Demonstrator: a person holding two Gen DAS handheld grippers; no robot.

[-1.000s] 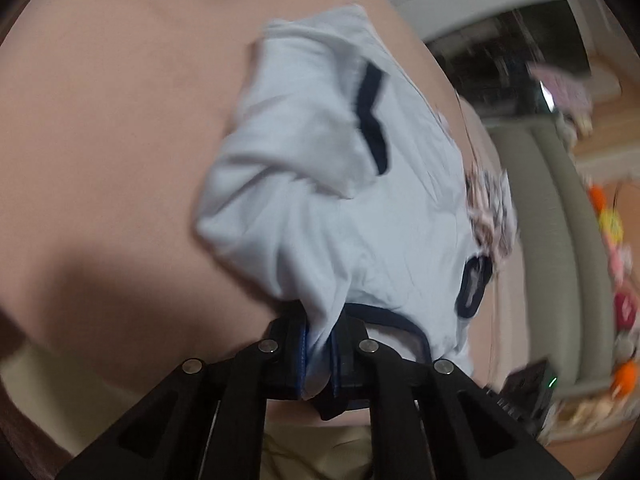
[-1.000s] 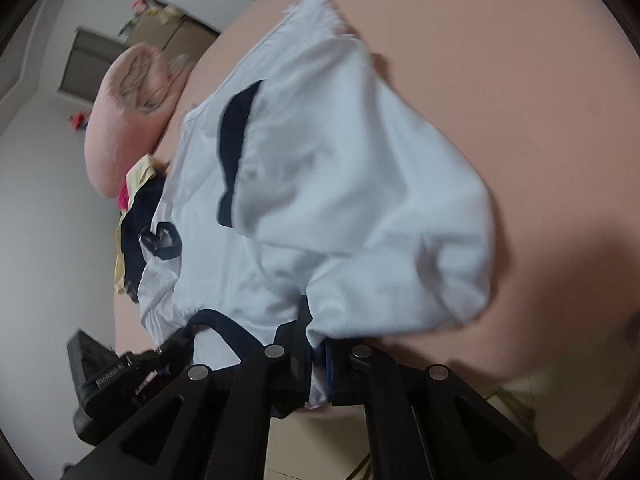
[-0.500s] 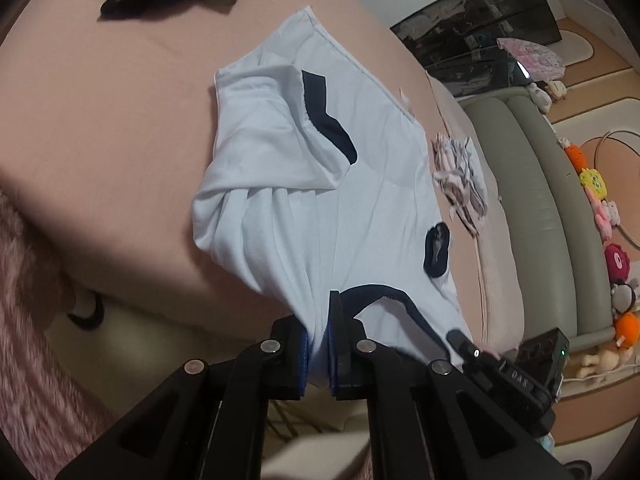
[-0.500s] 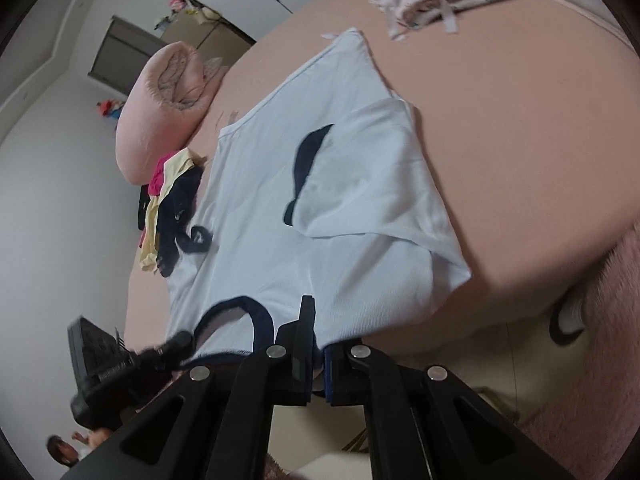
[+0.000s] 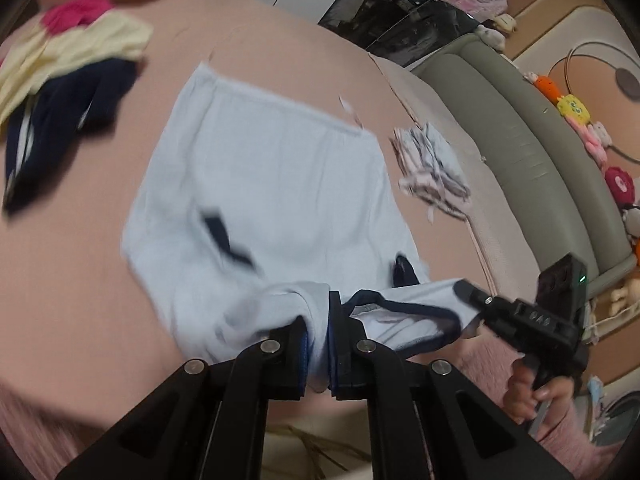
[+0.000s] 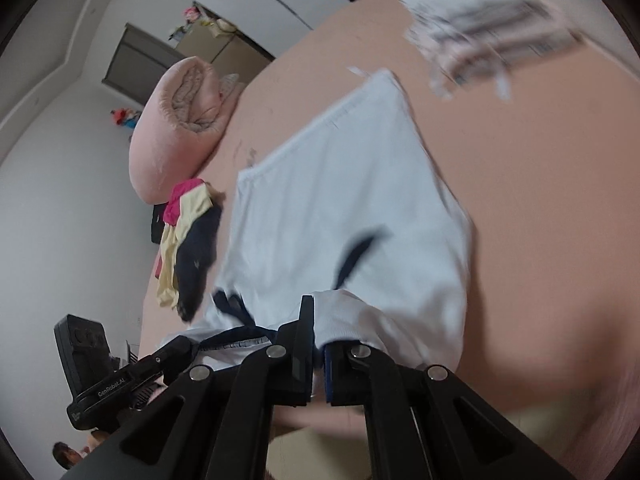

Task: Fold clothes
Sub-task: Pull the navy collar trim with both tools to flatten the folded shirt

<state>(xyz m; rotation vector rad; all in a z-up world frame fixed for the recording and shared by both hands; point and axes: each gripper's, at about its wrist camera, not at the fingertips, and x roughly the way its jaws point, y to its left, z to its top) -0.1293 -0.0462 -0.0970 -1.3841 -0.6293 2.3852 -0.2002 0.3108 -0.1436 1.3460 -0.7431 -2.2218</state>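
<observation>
A light blue T-shirt (image 5: 272, 184) with navy trim lies lengthwise on the pink bed (image 5: 80, 280), its hem at the far end. My left gripper (image 5: 318, 344) is shut on the fabric beside the navy collar (image 5: 400, 312) and holds it above the bed's near edge. In the right wrist view my right gripper (image 6: 319, 344) is shut on the same shirt (image 6: 340, 208) at the collar's other side. Each gripper shows in the other's view: the right one (image 5: 520, 320) with a hand (image 5: 524, 392) under it, the left one (image 6: 120, 376) at lower left. Both sleeves lie folded inward.
A pile of pink, yellow and navy clothes (image 5: 60, 80) lies left of the shirt. A folded striped garment (image 5: 432, 172) sits to its right. A rolled pink duvet (image 6: 180, 120) is at the bed's far end. A grey-green padded bench (image 5: 520, 140) with plush toys (image 5: 580, 120) runs alongside.
Both grippers have risen with the collar end of the shirt, lifting it off the bed's near edge. More of the bed's far side has come into view.
</observation>
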